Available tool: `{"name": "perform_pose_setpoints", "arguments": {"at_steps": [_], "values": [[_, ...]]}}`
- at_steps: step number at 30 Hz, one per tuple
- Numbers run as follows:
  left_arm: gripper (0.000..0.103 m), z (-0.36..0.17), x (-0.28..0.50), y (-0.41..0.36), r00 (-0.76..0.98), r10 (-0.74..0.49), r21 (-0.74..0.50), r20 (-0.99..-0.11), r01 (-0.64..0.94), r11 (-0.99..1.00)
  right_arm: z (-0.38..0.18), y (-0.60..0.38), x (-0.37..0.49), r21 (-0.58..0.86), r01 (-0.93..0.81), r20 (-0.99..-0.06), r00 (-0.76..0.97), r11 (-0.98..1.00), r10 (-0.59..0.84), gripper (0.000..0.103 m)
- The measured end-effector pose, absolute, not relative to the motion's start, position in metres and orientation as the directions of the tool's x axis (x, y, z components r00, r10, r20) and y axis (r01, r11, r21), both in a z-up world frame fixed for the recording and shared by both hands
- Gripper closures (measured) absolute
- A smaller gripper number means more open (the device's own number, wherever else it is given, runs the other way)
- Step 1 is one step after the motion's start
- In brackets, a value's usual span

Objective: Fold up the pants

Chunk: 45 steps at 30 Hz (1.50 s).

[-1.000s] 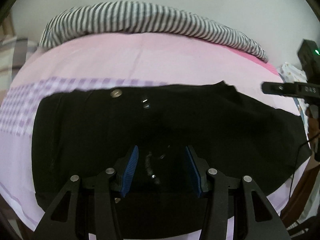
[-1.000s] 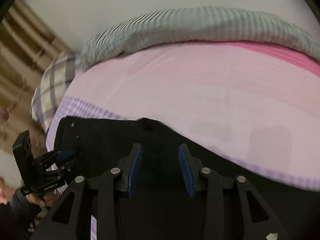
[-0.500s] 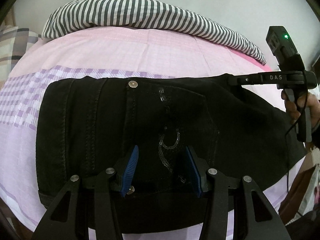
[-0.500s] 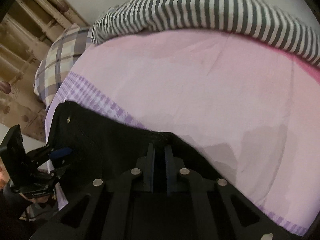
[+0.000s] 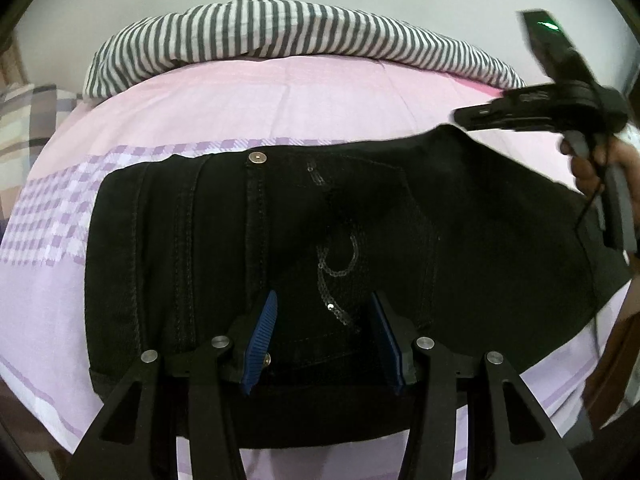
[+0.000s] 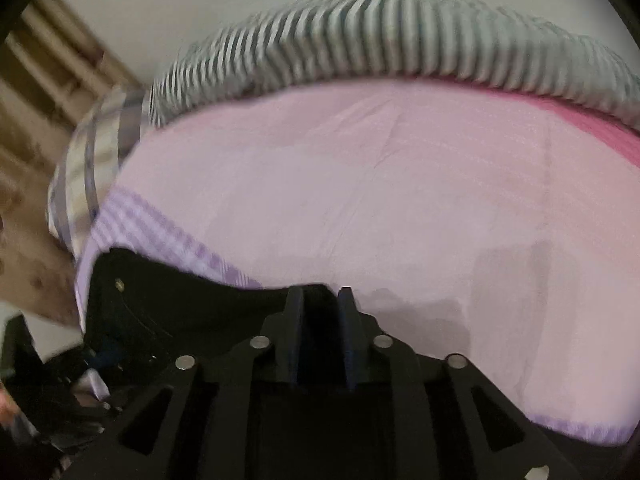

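Black pants [image 5: 200, 264] with a sequin pocket pattern lie flat on the pink bed sheet [image 5: 256, 104], waist to the left. My left gripper [image 5: 324, 336] is open, hovering low over the seat area, blue pads on either side of the pocket. My right gripper [image 6: 320, 304] is shut on the pants' far edge [image 6: 180, 300] and lifts it a little off the sheet; it also shows in the left wrist view [image 5: 468, 114] at the upper right, holding the raised fabric tip.
A striped pillow or blanket [image 5: 280, 36] lies along the back of the bed by the wall. A plaid pillow [image 6: 92, 168] sits at the left. A wooden headboard [image 6: 48, 92] stands beyond it. The bed's front edge is close under the left gripper.
The right gripper closed on the pants' far edge and has raised it slightly. The left gripper stayed open and shifted a little over the seat.
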<state>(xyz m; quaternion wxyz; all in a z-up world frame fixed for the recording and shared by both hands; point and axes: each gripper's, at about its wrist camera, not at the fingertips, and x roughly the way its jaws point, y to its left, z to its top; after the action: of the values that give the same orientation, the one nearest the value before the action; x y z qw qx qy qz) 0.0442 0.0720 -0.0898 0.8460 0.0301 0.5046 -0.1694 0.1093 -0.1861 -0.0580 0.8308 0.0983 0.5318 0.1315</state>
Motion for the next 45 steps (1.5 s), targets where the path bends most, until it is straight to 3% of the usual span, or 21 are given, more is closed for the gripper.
{"name": "perform_pose_setpoints", "arguments": {"at_steps": [6,12,19,25,35,45], "values": [[0.054,-0.079,0.037,0.064,0.432,-0.32,-0.166,-0.843,0.357,0.919,-0.04,-0.226,0.062,0.298,-0.028,-0.848,0.451,0.954,0.278,0.084],[0.054,-0.092,0.025,0.05,0.405,-0.262,-0.084,-0.876,0.407,0.91,-0.076,-0.259,0.019,0.294,0.123,-0.885,0.409,0.948,0.221,0.086],[0.053,-0.091,0.022,0.048,0.41,-0.212,-0.04,-0.887,0.39,0.92,-0.075,-0.32,-0.044,0.337,0.273,-0.868,0.46,0.901,0.185,0.086],[0.053,-0.071,0.022,0.04,0.415,-0.294,-0.138,-0.861,0.366,0.92,-0.05,-0.383,-0.125,0.386,0.421,-0.826,0.553,0.821,0.105,0.08],[0.049,-0.052,0.014,-0.053,0.386,-0.41,-0.159,-0.827,0.538,0.828,-0.036,-0.485,-0.298,0.494,0.677,-0.767,0.635,0.545,-0.094,0.078],[0.049,-0.061,0.0,-0.136,0.289,-0.45,-0.168,-0.845,0.656,0.736,-0.061,-0.52,-0.337,0.568,0.709,-0.74,0.662,0.418,-0.117,0.078]]}}
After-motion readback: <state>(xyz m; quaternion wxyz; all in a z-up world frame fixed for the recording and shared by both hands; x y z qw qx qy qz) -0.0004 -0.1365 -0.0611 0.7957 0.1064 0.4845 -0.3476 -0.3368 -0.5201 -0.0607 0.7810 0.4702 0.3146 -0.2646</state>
